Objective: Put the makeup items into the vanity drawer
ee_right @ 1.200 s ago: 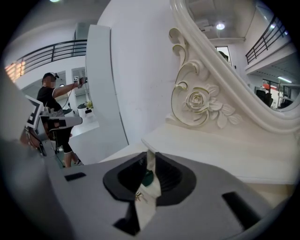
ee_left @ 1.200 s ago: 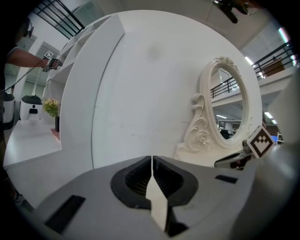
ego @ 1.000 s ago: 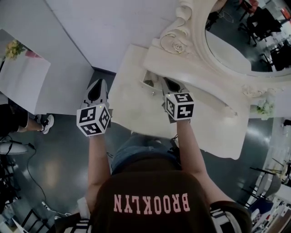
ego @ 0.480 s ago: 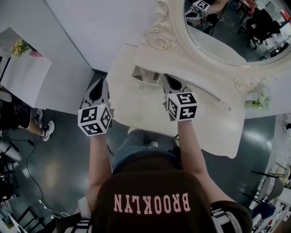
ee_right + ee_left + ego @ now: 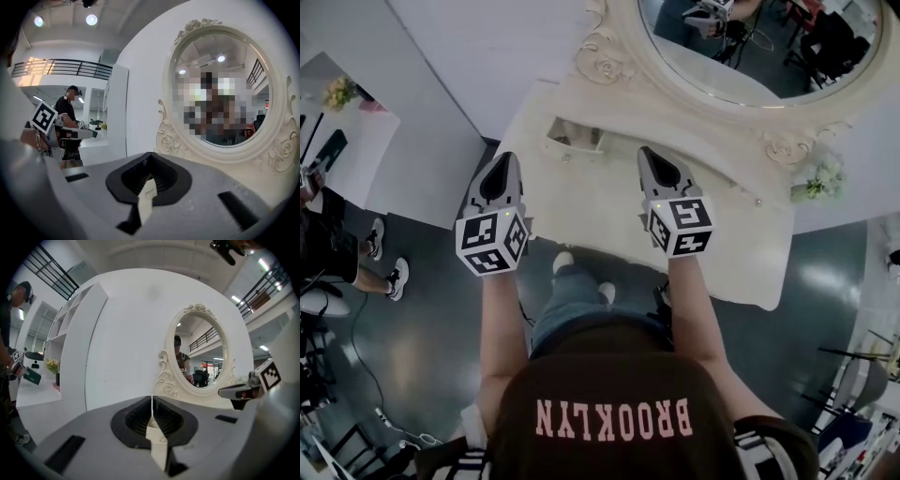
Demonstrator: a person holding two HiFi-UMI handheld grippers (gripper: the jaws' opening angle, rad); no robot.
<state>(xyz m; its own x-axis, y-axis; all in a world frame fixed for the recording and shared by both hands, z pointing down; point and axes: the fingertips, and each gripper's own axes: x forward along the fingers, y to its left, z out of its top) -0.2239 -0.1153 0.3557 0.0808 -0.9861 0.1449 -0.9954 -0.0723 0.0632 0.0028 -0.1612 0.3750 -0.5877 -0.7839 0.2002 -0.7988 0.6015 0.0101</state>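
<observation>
A cream vanity (image 5: 609, 220) with an oval mirror (image 5: 750, 47) stands in front of me. At its back left is a small drawer (image 5: 574, 141), apparently open, with dark shapes inside that I cannot make out. My left gripper (image 5: 501, 159) hovers off the vanity's left edge, over the floor, shut and empty. Over the tabletop, to the right of the drawer and apart from it, my right gripper (image 5: 647, 155) is shut with nothing in it. Both gripper views face the mirror (image 5: 201, 352) (image 5: 220, 93) over closed jaws. No loose makeup item shows.
A white side table (image 5: 347, 141) with flowers stands at the left, with a person (image 5: 328, 253) beside it. A small flower bunch (image 5: 818, 178) sits at the vanity's right end. A white wall panel (image 5: 478, 56) rises behind. Grey floor lies around.
The right gripper has drawn back from the drawer, which now sits farther left and higher in view. More of the mirror shows. Both grippers stay shut.
</observation>
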